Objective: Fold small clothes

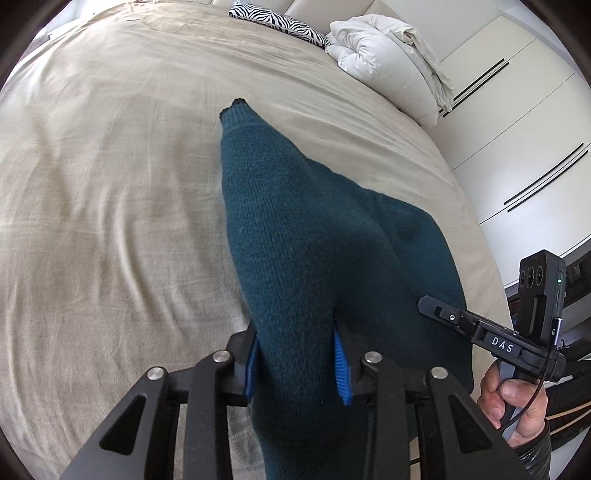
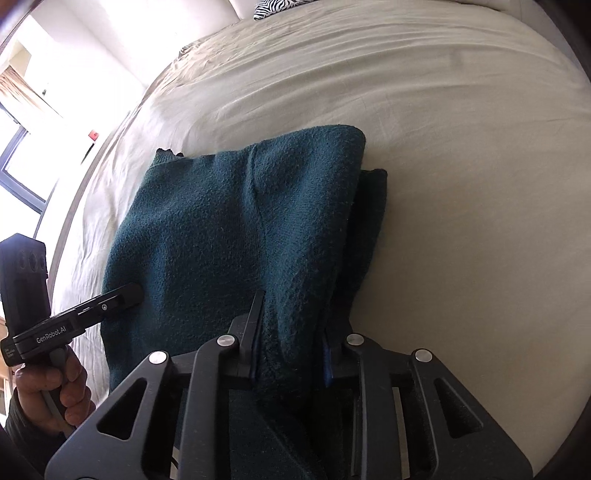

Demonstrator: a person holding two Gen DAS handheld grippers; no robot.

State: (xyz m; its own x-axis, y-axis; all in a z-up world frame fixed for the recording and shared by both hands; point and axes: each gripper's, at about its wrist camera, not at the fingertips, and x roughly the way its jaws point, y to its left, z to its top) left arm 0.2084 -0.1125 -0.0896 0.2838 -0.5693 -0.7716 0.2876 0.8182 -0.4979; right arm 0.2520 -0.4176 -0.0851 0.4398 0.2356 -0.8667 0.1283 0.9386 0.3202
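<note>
A bed (image 1: 110, 166) under a beige cover carries a teal knit (image 1: 295, 229) near its edge, with a white duvet (image 1: 384, 55) and zebra pillow (image 1: 277, 20) at its far end.

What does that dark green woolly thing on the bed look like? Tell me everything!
The knitted garment is dark teal, thick and fuzzy like wool. It lies on the beige bedsheet, partly folded, with another layer peeking out along one side and a ribbed edge at the far end. The left gripper pinches its near edge between blue pads, and the right gripper pinches a bunched fold beside it. Nothing else touches it.
</note>
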